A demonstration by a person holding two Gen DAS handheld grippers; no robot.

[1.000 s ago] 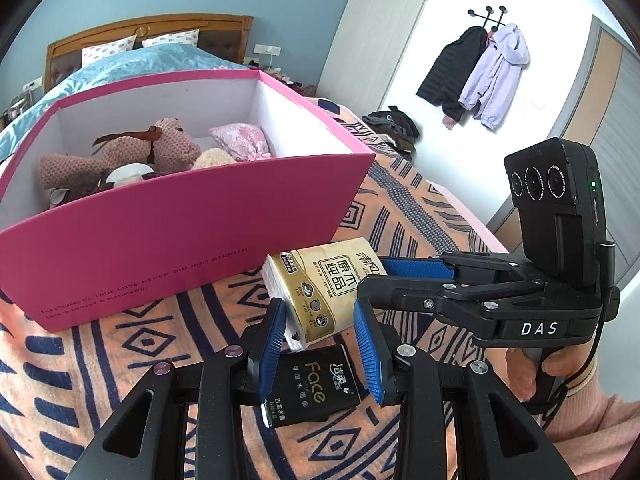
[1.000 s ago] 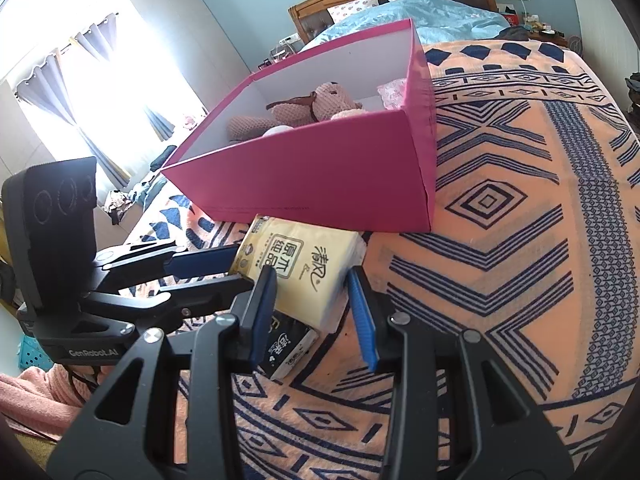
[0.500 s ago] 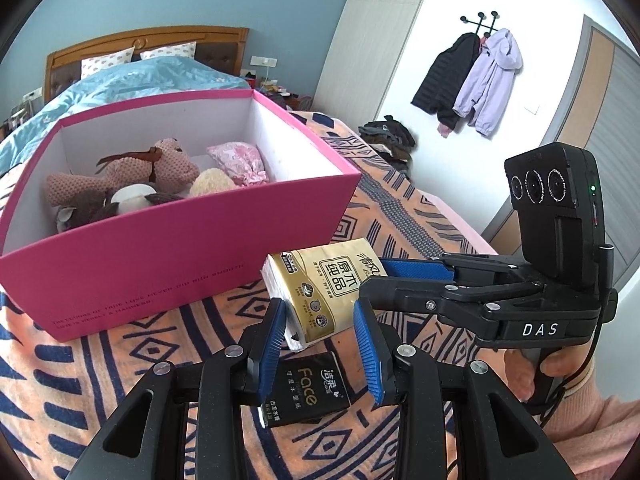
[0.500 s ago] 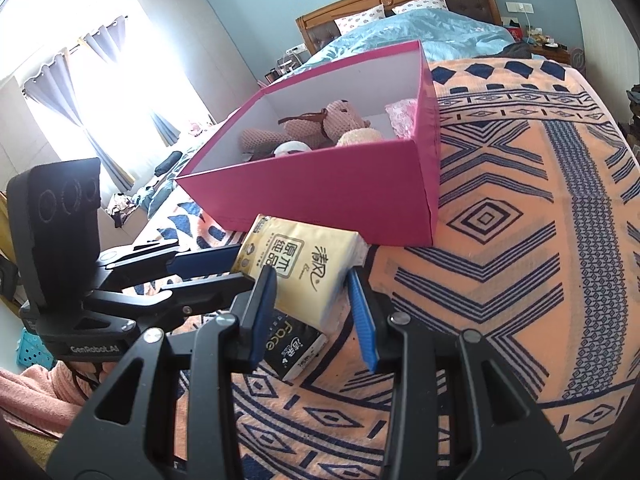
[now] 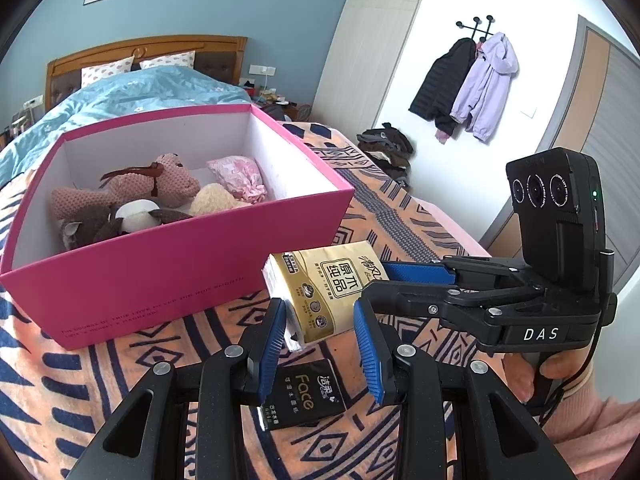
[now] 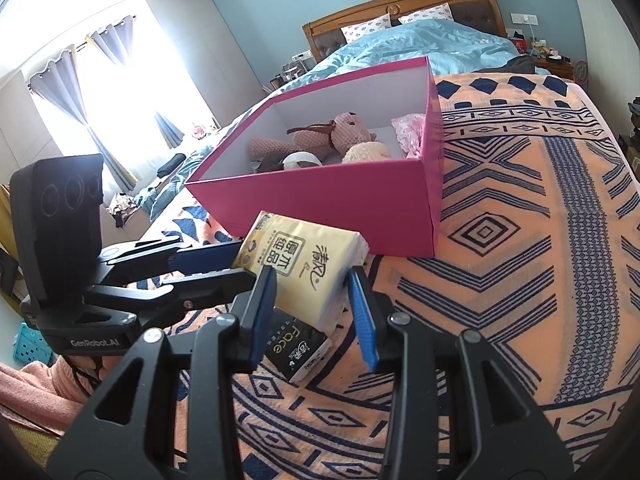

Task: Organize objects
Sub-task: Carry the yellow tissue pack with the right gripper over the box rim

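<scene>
Above the patterned bedspread (image 6: pixel 500 280), both hand-held grippers (image 5: pixel 320 344) (image 6: pixel 316 312), angled downward, clamp one yellow tissue pack (image 5: pixel 328 288).

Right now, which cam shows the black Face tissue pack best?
Left wrist: the black rectangular Face tissue pack lies label-up on the blanket between the fingers. Right wrist shows it half hidden under the held yellow tissue pack.

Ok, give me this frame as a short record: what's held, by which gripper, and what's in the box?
held: yellow tissue pack, above the black Face tissue pack
left gripper: shut on the pack
right gripper: shut on the pack
pink box: open, plush toys inside
surface: patterned bedspread
</scene>
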